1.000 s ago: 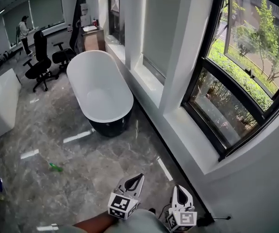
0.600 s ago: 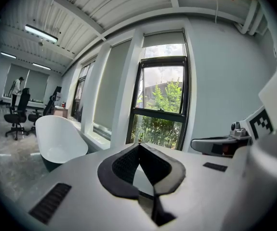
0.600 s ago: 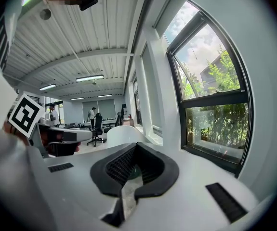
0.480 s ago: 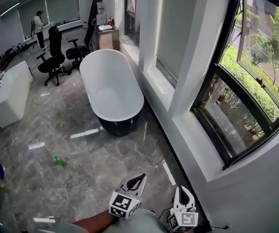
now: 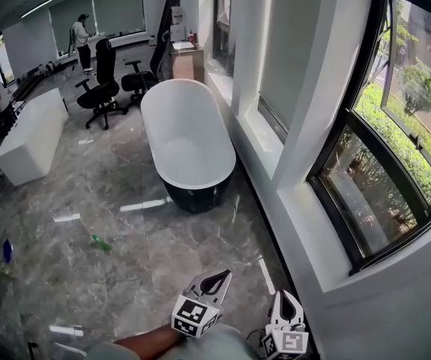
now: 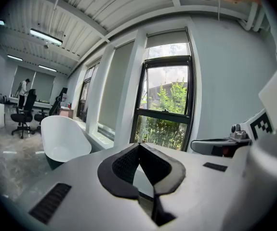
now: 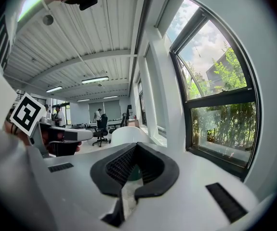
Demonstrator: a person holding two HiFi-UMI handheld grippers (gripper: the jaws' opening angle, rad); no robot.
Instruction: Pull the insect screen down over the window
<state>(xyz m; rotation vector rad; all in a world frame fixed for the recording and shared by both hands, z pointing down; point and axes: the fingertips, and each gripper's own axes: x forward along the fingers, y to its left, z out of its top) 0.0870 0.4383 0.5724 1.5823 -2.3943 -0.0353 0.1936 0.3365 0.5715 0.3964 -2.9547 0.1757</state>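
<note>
Insect screen: not made out in any view; probably rolled up at the top of the window, above what the head view takes in. Pane bare, greenery showing clear through it, so not yet drawn down.

Step in hand, by judgement: the approach, before any grasp. Left hand-held gripper and right hand-held gripper held low, side by side, well below the window and back from its sill. Both aimed roughly along the floor toward the bathtub, which stands left of the window. Both pressed together at the tips, with nothing between the pads; plain in the left gripper view and the right gripper view alike. Window ahead and a little right in the left gripper view, off to the right in the right one.

Next move, as judged: closer to the window, one hand-held gripper raised to the top of the frame, jaws spread there, then pinched on the screen's pull bar or tab. After that, a straight, even draw down to the sill. Worth a look upward first, no handle being in sight. Likely snag: a skewed pull jamming the screen in its side tracks.
</note>
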